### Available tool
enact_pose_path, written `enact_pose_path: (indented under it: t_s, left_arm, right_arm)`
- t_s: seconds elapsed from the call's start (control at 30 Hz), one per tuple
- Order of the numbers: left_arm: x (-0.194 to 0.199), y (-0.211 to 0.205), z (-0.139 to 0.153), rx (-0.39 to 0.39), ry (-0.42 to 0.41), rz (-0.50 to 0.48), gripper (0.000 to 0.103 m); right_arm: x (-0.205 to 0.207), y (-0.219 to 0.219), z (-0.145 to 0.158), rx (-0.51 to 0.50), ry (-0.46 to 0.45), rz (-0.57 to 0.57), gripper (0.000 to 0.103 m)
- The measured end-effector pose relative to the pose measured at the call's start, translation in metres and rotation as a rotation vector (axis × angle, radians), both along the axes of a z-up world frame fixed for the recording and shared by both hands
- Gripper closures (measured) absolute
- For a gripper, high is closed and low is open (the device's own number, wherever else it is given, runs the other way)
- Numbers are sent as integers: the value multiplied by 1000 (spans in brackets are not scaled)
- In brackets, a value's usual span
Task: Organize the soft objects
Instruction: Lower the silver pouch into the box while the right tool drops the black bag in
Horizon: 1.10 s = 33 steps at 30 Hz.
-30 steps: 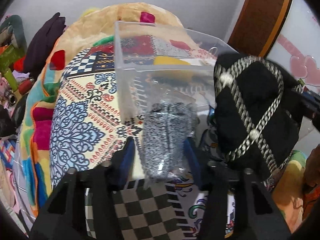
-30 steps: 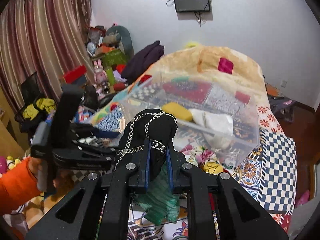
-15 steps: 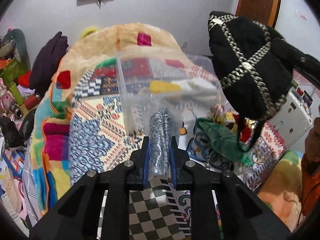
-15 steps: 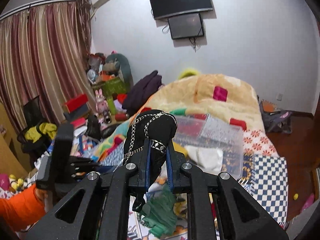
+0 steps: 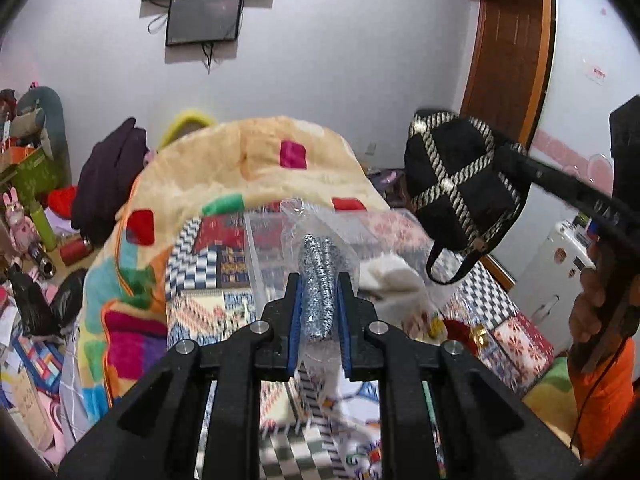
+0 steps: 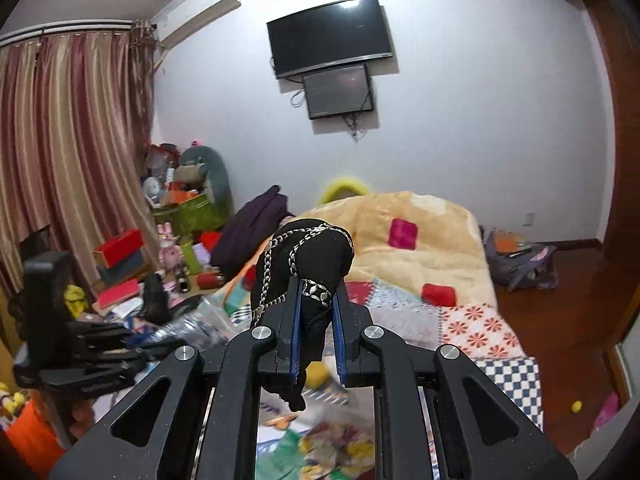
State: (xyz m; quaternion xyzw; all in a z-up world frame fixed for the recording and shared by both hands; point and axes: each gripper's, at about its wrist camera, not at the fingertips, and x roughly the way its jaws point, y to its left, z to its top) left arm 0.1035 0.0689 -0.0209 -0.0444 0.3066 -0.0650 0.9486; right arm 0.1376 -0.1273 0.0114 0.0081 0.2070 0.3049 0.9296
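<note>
My left gripper (image 5: 319,280) is shut on a clear plastic bag holding a silver-grey glittery cloth (image 5: 318,276), held above the bed. My right gripper (image 6: 316,288) is shut on a black cloth pouch with silver braid (image 6: 306,254), raised high; the pouch also shows at the right of the left wrist view (image 5: 460,184). A clear plastic bin (image 5: 264,248) sits on the patchwork quilt behind the bagged cloth, with a white soft item (image 5: 390,274) in it. The left gripper shows at the left of the right wrist view (image 6: 92,356).
The bed carries a patchwork quilt (image 5: 200,300) and a beige plush blanket (image 6: 408,220). A dark purple garment (image 5: 108,176) lies at its far left. Toys and boxes clutter the floor at the left (image 6: 172,216). A green cloth (image 6: 288,452) lies on the quilt below.
Both grippers have risen, tilting up toward the wall. The bin now sits lower and farther in view. Both still hold their items.
</note>
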Motion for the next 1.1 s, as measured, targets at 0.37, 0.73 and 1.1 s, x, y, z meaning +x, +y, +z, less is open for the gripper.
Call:
enact_pose_path:
  t_s: [0.37,0.73,1.1]
  left_arm:
    - [64,-9,-26,57,53,38,87]
    - [99,-21,-71,108,174,32,87]
    - [88,-27,-66,108,190,0,65]
  right_arm:
    - [40,21,-42,-79,88,-31,91]
    - [62,41,-90,-199,263,58,91]
    - [65,35,-95,-255,352,75,71]
